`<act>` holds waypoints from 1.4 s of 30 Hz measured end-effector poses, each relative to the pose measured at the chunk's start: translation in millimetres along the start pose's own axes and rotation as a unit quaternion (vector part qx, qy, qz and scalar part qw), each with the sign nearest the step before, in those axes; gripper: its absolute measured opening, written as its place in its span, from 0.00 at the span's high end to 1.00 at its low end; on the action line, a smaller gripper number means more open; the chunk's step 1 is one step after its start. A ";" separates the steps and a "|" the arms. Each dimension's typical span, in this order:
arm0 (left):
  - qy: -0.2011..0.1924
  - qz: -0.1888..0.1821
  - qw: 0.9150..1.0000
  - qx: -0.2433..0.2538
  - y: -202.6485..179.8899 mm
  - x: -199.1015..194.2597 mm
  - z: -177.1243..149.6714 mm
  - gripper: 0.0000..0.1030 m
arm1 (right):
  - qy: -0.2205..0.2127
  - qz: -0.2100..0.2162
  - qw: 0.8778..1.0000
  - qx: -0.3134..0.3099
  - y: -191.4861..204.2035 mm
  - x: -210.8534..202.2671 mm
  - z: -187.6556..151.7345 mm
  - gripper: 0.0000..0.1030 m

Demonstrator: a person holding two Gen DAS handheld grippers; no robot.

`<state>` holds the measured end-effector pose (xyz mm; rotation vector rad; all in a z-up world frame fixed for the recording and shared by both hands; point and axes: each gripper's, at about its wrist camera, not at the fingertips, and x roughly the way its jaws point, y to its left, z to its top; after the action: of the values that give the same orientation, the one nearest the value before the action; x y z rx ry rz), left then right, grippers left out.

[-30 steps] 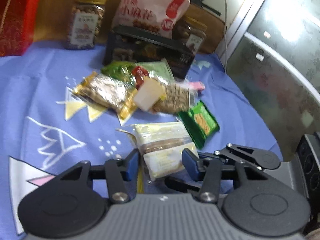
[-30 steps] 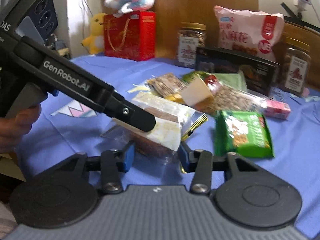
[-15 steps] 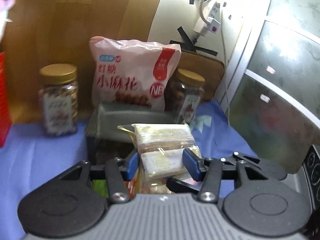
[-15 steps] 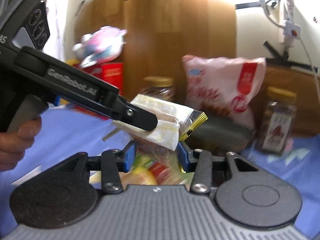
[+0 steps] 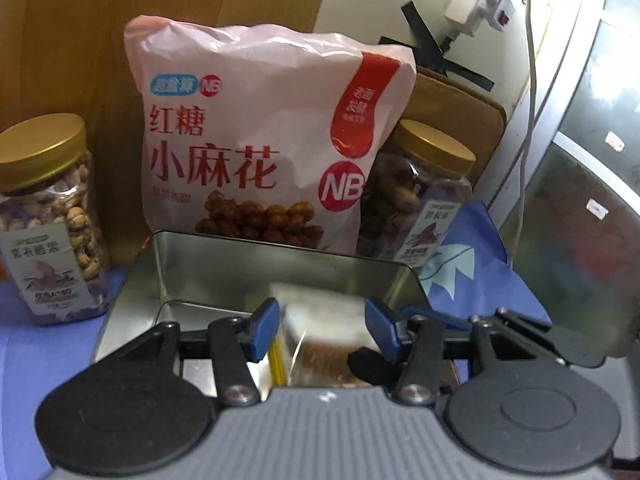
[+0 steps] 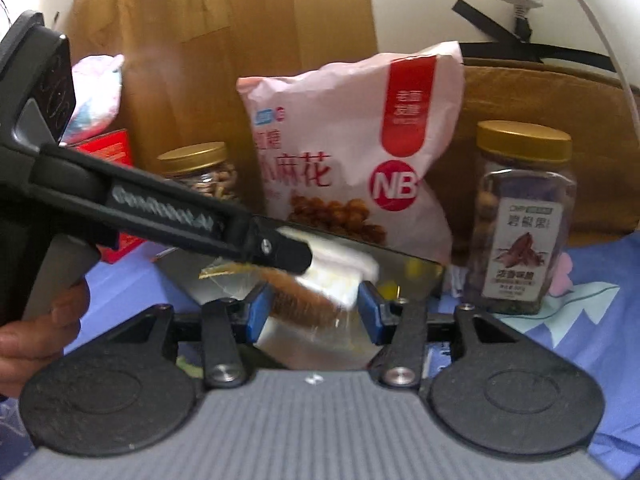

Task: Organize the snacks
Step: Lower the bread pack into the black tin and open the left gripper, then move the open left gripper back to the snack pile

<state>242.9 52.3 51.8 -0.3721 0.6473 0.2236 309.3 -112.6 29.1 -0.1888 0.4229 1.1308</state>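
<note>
Here, in the left wrist view, the left gripper fills the lower centre of the frame, its blue pads clenched on a clear snack packet of white and brown cake. The packet hangs over the open metal tin at mid-frame. Behind the tin a pink snack bag stands upright, between a gold-lidded nut jar at the left edge and a second jar to its right.

In the right wrist view, the right gripper sits at lower centre with the same packet between its pads. Its jaws have just been opening, and a slim gap shows beside the packet's white corner, so the hold looks released. The left gripper reaches in from the upper left, its black finger lying across the packet's top. A hand grips its handle at the left edge. The blue cloth shows at lower right.
</note>
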 end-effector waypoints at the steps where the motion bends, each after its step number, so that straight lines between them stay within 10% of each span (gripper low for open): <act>1: 0.000 0.001 1.000 0.001 -0.5 -0.3 -0.4 0.54 | -0.002 -0.001 1.000 -0.001 0.0 -1.1 -0.5 0.48; 8: -0.031 -0.003 0.999 0.039 -9.7 -54.1 -28.2 0.48 | -0.056 -0.010 0.998 0.006 9.0 -51.3 -12.5 0.39; 10: -0.040 0.000 0.998 0.052 -9.5 -75.4 -46.6 0.40 | -0.096 -0.028 0.995 0.014 14.7 -80.2 -26.6 0.03; 13: -0.047 0.032 0.996 0.065 -6.7 -103.8 -82.9 0.39 | -0.159 -0.041 0.985 0.056 15.1 -121.8 -57.6 0.00; 21: -0.010 0.031 0.998 0.048 -15.5 -132.9 -170.1 0.36 | -0.017 -0.082 0.982 0.171 23.9 -144.8 -107.1 0.00; 42: -0.028 0.086 0.990 0.104 -35.2 -124.0 -219.6 0.20 | 0.053 -0.198 0.960 0.192 116.4 -158.8 -150.0 0.00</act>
<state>38.1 -79.3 -23.0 -0.1097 0.6417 0.3275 112.5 -249.6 -32.5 0.0094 0.6588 0.6314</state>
